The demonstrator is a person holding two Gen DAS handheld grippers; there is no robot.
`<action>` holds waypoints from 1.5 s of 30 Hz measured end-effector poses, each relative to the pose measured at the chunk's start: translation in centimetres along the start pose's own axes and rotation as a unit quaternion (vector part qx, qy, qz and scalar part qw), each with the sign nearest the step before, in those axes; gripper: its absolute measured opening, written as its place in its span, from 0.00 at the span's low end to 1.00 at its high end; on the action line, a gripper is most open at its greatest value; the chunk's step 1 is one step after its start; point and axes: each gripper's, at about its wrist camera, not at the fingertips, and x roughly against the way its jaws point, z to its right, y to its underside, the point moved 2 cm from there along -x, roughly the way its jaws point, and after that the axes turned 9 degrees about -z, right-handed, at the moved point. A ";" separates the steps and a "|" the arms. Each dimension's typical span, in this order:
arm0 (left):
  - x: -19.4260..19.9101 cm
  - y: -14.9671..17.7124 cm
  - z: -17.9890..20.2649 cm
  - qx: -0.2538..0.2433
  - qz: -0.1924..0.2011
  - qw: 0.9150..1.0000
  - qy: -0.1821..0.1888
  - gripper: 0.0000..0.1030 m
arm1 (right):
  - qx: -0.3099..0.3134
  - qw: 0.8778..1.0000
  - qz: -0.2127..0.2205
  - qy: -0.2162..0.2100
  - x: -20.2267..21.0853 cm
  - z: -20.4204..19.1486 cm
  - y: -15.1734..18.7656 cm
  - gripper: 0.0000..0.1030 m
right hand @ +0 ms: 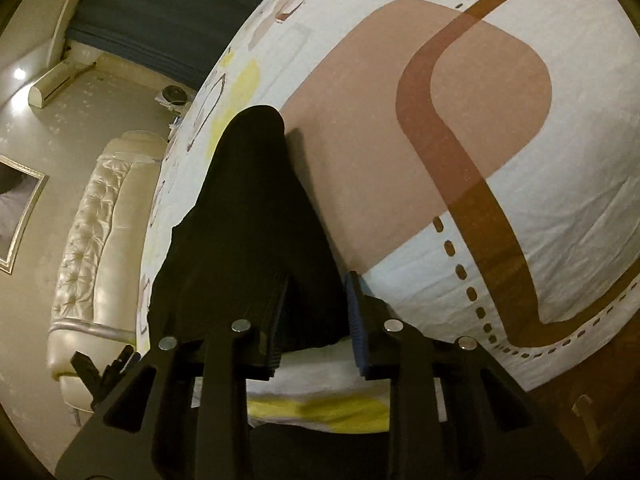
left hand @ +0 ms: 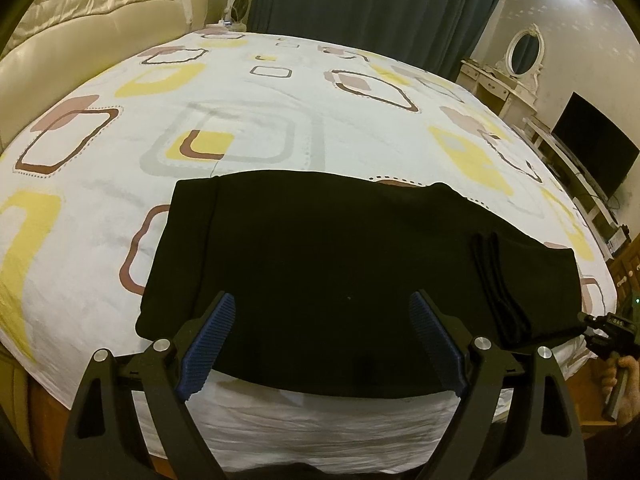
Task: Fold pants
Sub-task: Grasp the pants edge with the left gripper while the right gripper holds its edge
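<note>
Bed (left hand: 280, 92) with a white sheet printed in yellow, brown and grey squares is filling most of both views. Cream tufted headboard (left hand: 100, 4) is sitting upper left in the left wrist view, teal curtain (left hand: 372, 4) at top centre, white dresser with an oval mirror (left hand: 522, 50) upper right, dark TV (left hand: 596, 148) at the right edge. Nothing is lying on the pants or blocking either gripper.

Left gripper (left hand: 322, 312) is hovering low centre over the near edge of the pants, angled down, jaws standing wide, blue ribbed pads (left hand: 216, 332) clear of the fabric. Right gripper (right hand: 318, 304) is pointing down at the end of the pants, lower centre of the right wrist view; jaws narrow, with a fold of black fabric bunched between the pads. Pads appear to be pinching it, contact partly hidden in the dark. A hand (left hand: 628, 380) is gripping that tool's handle at the lower right edge of the left view.

Pants (left hand: 340, 264) are black, lying folded into a flat band across the near edge of the bed, centre to right of the left view, right end lifting into the right gripper.
</note>
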 end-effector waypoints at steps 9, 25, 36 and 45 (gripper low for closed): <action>0.2 -0.4 -0.9 0.014 0.000 1.000 0.007 0.85 | 0.032 0.997 0.065 -0.007 4.3 -5.9 0.2 0.42; 0.6 -1.6 -6.9 0.101 0.000 0.994 0.038 0.85 | 0.025 0.998 -0.013 -0.056 -2.2 -5.7 1.7 0.44; -2.2 -1.8 -17.1 0.215 -0.058 0.961 0.165 0.84 | 0.028 0.998 -0.005 -0.056 -2.2 -5.7 2.1 0.45; -5.8 -3.4 -14.6 0.172 -0.094 0.953 0.230 0.84 | 0.030 0.998 0.003 -0.063 -2.3 -6.0 2.1 0.52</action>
